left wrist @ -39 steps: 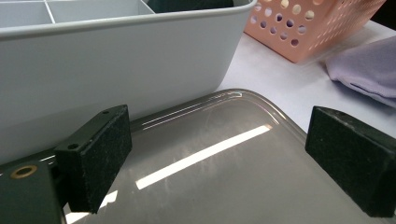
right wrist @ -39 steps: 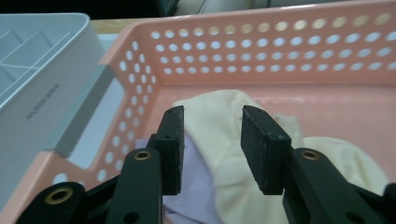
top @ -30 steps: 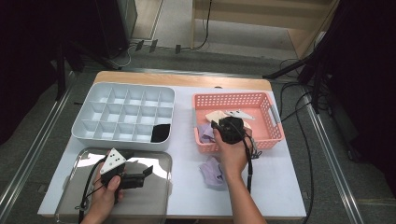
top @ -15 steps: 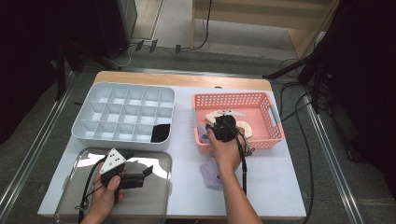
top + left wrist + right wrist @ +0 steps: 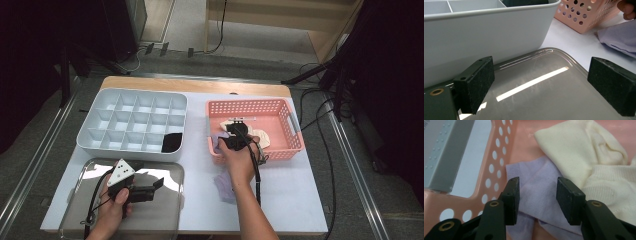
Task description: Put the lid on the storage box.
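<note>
A lavender cloth lies in the front left corner of the pink basket, beside cream cloths. My right gripper hovers just over the lavender cloth. Its jaws have just been opening, and the pads stand apart without pressing on the fabric. A second lavender cloth lies on the table by the right forearm. My left gripper rests low over the metal tray, jaws wide open and empty.
A grey compartment box stands behind the tray, with a black item in its near right cell. Cables trail off the table's right side.
The right hand has shifted slightly left and lower over the basket's front left corner. The left hand has stayed put.
</note>
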### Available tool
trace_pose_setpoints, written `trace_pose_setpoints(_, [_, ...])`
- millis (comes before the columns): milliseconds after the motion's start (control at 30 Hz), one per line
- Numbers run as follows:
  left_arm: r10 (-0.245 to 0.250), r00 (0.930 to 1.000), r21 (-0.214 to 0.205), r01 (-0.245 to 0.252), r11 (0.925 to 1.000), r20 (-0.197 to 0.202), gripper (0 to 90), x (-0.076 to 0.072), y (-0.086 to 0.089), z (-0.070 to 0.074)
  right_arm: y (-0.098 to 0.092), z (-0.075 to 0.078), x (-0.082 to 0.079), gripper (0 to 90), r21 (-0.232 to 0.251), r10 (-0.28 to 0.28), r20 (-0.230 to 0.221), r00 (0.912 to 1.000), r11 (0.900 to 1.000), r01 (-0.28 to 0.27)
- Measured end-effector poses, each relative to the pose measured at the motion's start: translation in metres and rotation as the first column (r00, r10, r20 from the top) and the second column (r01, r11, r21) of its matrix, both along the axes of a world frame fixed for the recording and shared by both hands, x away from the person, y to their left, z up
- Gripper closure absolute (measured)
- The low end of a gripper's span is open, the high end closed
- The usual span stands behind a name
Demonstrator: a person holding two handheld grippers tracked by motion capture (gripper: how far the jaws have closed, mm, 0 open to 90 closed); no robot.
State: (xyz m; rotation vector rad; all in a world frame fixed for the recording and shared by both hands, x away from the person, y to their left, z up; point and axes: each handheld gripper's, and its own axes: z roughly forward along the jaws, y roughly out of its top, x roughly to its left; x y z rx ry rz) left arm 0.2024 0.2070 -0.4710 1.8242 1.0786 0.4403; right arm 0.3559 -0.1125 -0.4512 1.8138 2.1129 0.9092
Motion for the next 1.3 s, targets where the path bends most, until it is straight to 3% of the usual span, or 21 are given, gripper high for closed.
trace_pose_setpoints(67, [0.001, 1.0, 0.001, -0.001, 1.0, 0.0, 7.6, 0.0, 0.0, 0.0, 0.0, 0.0, 0.001, 60.0, -0.003, 0.003, -0.024, 0.9997, 1.0, -0.003])
trace_pose_setpoints(167, [0.0, 1.0, -0.001, 0.0, 1.0, 0.0, 7.6, 0.0, 0.0, 0.0, 0.0, 0.0, 0.003, 76.8, 0.007, 0.016, -0.052, 0.9985, 0.9999, -0.015])
trace_pose_setpoints(233, [-0.001, 1.0, -0.001, 0.001, 1.0, 0.0, 7.6, 0.0, 0.0, 0.0, 0.001, 0.0, 0.003, 88.7, 0.025, 0.025, -0.047, 0.9986, 0.9994, -0.024])
trace_pose_setpoints(400, [-0.004, 1.0, -0.003, 0.004, 1.0, -0.001, 7.6, 0.0, 0.0, 0.0, 0.001, 0.001, -0.001, 90.0, 0.059, 0.024, 0.004, 0.9997, 0.998, -0.024])
trace_pose_setpoints(500, [-0.004, 1.0, -0.002, 0.004, 1.0, -0.001, 7.6, 0.0, 0.0, 0.0, -0.001, 0.002, -0.003, 90.0, 0.058, 0.008, 0.056, 0.9984, 0.9983, -0.011])
trace_pose_setpoints(567, [-0.004, 1.0, -0.001, 0.004, 1.0, -0.001, 7.6, 0.0, 0.0, 0.0, -0.001, 0.002, -0.003, 90.0, 0.053, -0.003, 0.063, 0.998, 0.9986, 0.0])
trace_pose_setpoints(700, [-0.002, 1.0, -0.001, 0.002, 1.0, -0.001, 7.6, 0.0, 0.0, 0.0, 0.001, 0.002, -0.001, 63.8, 0.046, -0.014, 0.031, 0.9994, 0.9989, 0.013])
trace_pose_setpoints(833, [0.007, 1.0, 0.007, -0.007, 0.9999, 0.001, 10.2, 0.0, -0.001, 0.0, 0.001, 0.001, 0.003, 51.6, 0.027, -0.013, -0.017, 0.9998, 0.9995, 0.014])
trace_pose_setpoints(967, [0.008, 1.0, 0.006, -0.008, 0.9999, 0.001, 10.5, 0.0, -0.001, 0.0, 0.003, 0.001, 0.008, 44.1, -0.026, -0.01, -0.08, 0.9967, 0.9996, 0.008])
trace_pose_setpoints(1033, [0.01, 1.0, 0.006, -0.01, 0.9999, 0.002, 10.5, 0.0, -0.001, 0.0, 0.003, 0.0, 0.01, 48.7, -0.032, -0.008, -0.103, 0.9946, 0.9995, 0.005])
trace_pose_setpoints(1133, [0.01, 0.9999, 0.007, -0.01, 0.9999, 0.003, 10.9, 0.0, -0.001, 0.0, 0.005, 0.0, 0.011, 64.4, -0.074, 0.005, -0.131, 0.9914, 0.9971, -0.015])
trace_pose_setpoints(1200, [0.012, 0.9999, 0.007, -0.012, 0.9999, 0.005, 10.9, -0.001, -0.001, 0.0, 0.005, 0.0, 0.011, 75.8, -0.056, 0.004, -0.146, 0.9893, 0.9983, -0.012])
trace_pose_setpoints(1300, [0.011, 0.9999, 0.008, -0.011, 0.9999, 0.003, 11.0, 0.0, -0.001, 0.0, 0.005, 0.0, 0.009, 88.6, -0.023, 0.019, -0.123, 0.9923, 0.9995, -0.022])
